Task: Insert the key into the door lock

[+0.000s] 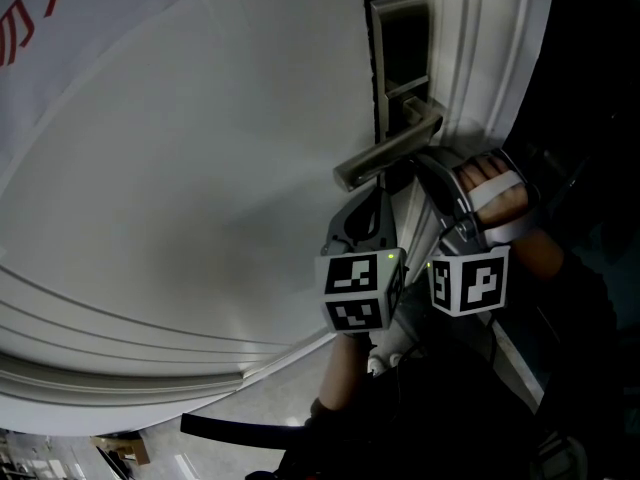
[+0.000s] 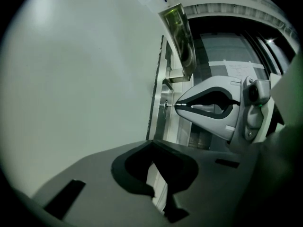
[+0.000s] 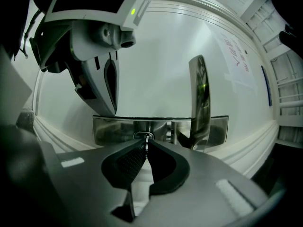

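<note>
The thin silver metal key [image 3: 147,141], probably light, stiff and slick, is pinched by its head in the right gripper [image 3: 146,150]. Its tip meets the keyhole [image 3: 144,135] in the brushed steel lock plate [image 3: 113,129]. The left gripper [image 2: 153,148] waits alongside, jaws together, empty.

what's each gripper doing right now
Left gripper: closed, nothing between its jaws.
Right gripper: closed on the key, whose tip is at the door lock.
</note>
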A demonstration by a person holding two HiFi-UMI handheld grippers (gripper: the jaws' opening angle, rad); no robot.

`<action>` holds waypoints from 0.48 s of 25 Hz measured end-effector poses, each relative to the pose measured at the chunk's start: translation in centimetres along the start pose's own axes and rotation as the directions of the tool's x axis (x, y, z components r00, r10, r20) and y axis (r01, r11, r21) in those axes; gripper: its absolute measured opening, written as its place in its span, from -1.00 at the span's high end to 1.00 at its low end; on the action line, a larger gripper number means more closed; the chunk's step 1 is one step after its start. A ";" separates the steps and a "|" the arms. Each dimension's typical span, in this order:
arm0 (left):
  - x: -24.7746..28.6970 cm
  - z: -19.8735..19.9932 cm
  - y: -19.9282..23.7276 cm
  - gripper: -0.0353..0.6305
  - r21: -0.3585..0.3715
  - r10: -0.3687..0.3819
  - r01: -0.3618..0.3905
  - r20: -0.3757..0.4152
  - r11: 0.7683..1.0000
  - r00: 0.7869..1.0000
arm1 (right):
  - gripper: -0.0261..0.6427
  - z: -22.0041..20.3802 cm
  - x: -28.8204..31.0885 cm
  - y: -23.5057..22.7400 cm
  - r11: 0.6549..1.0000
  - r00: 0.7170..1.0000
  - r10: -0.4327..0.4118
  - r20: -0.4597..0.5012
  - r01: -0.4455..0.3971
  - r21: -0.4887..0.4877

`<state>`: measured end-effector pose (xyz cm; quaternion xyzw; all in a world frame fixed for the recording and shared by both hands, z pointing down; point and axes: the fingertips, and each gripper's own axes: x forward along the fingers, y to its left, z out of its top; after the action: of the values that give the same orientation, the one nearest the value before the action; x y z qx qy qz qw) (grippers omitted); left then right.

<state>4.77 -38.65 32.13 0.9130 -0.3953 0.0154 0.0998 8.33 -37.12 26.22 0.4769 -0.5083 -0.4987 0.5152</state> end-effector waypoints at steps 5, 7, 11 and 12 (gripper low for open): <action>0.0 0.1 -0.1 0.89 0.000 -0.004 0.004 0.002 1.000 1.000 | 0.88 0.0 0.0 0.0 1.000 1.000 -0.001 0.000 0.001 0.001; 0.0 0.1 -0.1 0.89 0.001 -0.004 0.004 0.002 1.000 1.000 | 0.88 0.0 0.0 0.0 1.000 1.000 -0.001 -0.001 0.001 0.001; 0.0 0.1 -0.2 0.89 0.001 -0.004 0.004 0.003 1.000 1.000 | 0.88 0.0 0.0 0.0 1.000 1.000 -0.002 -0.001 0.002 0.000; 0.0 0.1 -0.2 0.89 0.001 -0.005 0.005 0.002 1.000 1.000 | 0.88 0.0 0.0 0.0 1.000 1.000 -0.002 -0.002 0.002 0.000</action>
<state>4.88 -38.55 32.02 0.9140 -0.3933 0.0144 0.0988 8.37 -37.14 26.21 0.4777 -0.5075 -0.4988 0.5152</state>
